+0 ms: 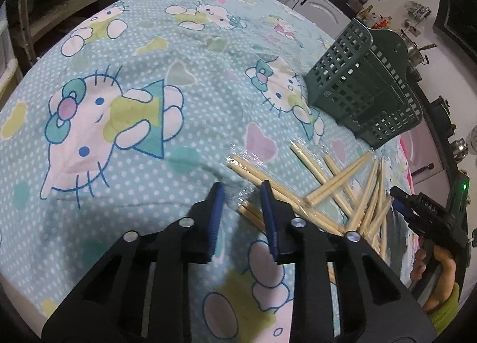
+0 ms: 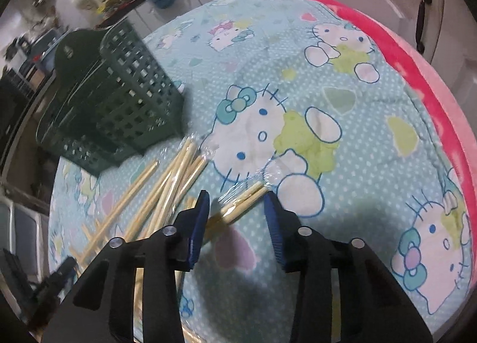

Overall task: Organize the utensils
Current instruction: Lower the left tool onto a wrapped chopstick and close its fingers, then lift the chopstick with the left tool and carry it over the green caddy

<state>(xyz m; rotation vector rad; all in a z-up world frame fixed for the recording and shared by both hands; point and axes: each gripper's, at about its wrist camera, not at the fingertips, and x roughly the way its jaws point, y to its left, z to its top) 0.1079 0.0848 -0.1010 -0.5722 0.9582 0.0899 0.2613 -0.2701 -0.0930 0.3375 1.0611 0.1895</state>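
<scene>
The left gripper (image 1: 242, 191) had its fingers narrowly apart, gripping nothing; wrapped chopsticks (image 1: 342, 194) lay just right of them. The right gripper (image 2: 237, 198) straddled one wrapped pair (image 2: 241, 203), pads not pressing. The green basket (image 2: 119, 98) lay beyond.

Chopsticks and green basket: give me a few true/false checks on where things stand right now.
1. The chopsticks are already standing in the green basket. False: they lie scattered on the cloth beside it.
2. Some chopsticks sit in clear plastic wrap. True.
3. The basket is pink. False: dark green.
4. The right gripper has a wrapped pair of chopsticks between its open jaws. True.
5. The left gripper has lifted a chopstick clear of the cloth. False: nothing is lifted.
</scene>
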